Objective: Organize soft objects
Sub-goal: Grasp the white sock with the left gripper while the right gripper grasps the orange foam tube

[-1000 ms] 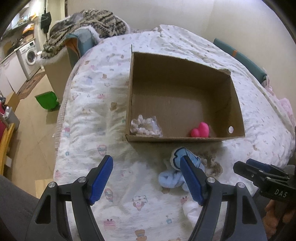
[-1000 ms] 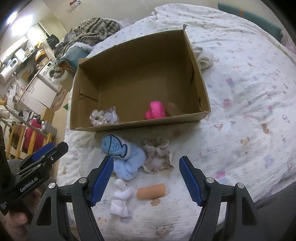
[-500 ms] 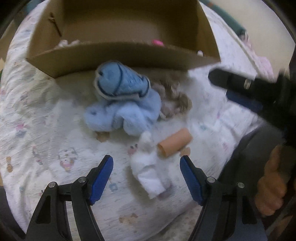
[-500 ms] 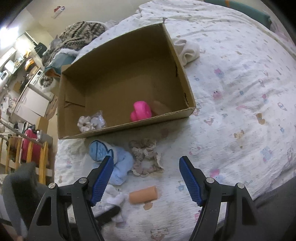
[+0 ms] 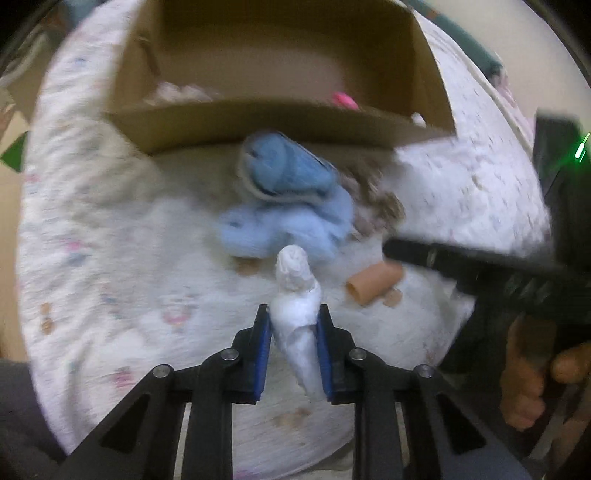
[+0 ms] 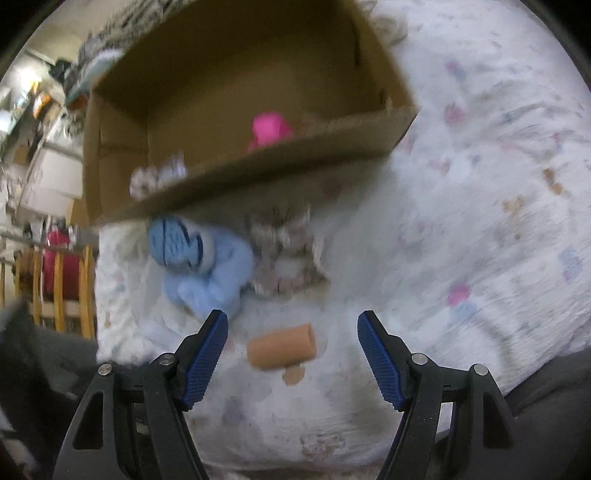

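My left gripper (image 5: pixel 293 325) is shut on a white soft toy (image 5: pixel 295 314) near the bed's front edge. A blue plush (image 5: pixel 284 199) lies beyond it, in front of the cardboard box (image 5: pixel 258 125). A beige scrunchie (image 6: pixel 284 254) lies beside the plush. An orange roll (image 6: pixel 282 350) lies on the bedsheet between the fingers of my open right gripper (image 6: pixel 291 332), which hovers above it. The box holds a pink toy (image 6: pixel 269 129) and a pale scrunchie (image 6: pixel 155 177).
The patterned bedsheet (image 6: pixel 480 221) covers the bed. A wooden chair with a red item (image 6: pixel 59 266) stands off the bed's left side. My right gripper's arm (image 5: pixel 480 266) reaches across the left wrist view. A folded white cloth (image 6: pixel 391 22) lies behind the box.
My left gripper closed on the white toy, which lay loose between its open fingers. My right gripper moved down and nearer, now straddling the orange roll.
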### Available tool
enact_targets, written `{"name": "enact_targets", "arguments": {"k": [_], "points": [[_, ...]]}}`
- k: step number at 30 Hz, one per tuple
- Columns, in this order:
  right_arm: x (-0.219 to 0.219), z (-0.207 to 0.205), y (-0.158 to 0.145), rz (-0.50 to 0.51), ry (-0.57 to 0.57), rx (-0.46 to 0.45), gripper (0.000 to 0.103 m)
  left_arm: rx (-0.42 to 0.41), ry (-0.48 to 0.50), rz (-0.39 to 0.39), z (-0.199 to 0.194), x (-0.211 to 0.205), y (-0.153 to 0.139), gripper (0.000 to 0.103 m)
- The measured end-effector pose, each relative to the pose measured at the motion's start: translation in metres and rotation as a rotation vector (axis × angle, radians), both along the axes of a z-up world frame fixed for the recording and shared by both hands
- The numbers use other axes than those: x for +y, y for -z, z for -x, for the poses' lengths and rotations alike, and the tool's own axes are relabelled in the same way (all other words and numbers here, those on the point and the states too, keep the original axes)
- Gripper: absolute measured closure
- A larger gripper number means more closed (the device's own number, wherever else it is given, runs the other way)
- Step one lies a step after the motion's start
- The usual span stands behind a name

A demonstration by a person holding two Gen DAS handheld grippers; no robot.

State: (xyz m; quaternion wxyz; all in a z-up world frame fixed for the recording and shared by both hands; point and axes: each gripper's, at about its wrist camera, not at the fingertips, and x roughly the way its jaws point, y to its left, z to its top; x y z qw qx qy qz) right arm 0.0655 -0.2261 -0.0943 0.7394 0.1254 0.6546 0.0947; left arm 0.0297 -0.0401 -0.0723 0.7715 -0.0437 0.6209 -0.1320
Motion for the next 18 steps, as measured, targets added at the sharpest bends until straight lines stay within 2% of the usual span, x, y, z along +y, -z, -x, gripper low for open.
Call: {"name": "enact_targets", "arguments": {"k": [4, 8, 11, 15, 18], "points": [[0.022, 0.005, 0.012, 0.07, -0.095, 0.031, 0.025, -0.068, -0.092, -0.07, -0.001, 0.022, -0.012, 0.082], [0.038, 0.009, 0.02, 0.15, -0.163, 0.033, 0.025, -0.085, -0.172, -0.103, -0.006, 0.041, -0.014, 0.082], [0.045, 0.012, 0.026, 0.199, -0.188, 0.034, 0.026, -0.088, -0.197, -0.104, -0.011, 0.045, -0.013, 0.082], [0.054, 0.017, 0.031, 0.25, -0.223, 0.025, 0.048, -0.093, -0.206, -0.1, -0.015, 0.044, -0.011, 0.082], [0.057, 0.02, 0.029, 0.247, -0.226, 0.009, 0.059, -0.097, -0.204, -0.103, -0.017, 0.041, -0.01, 0.082]]}}
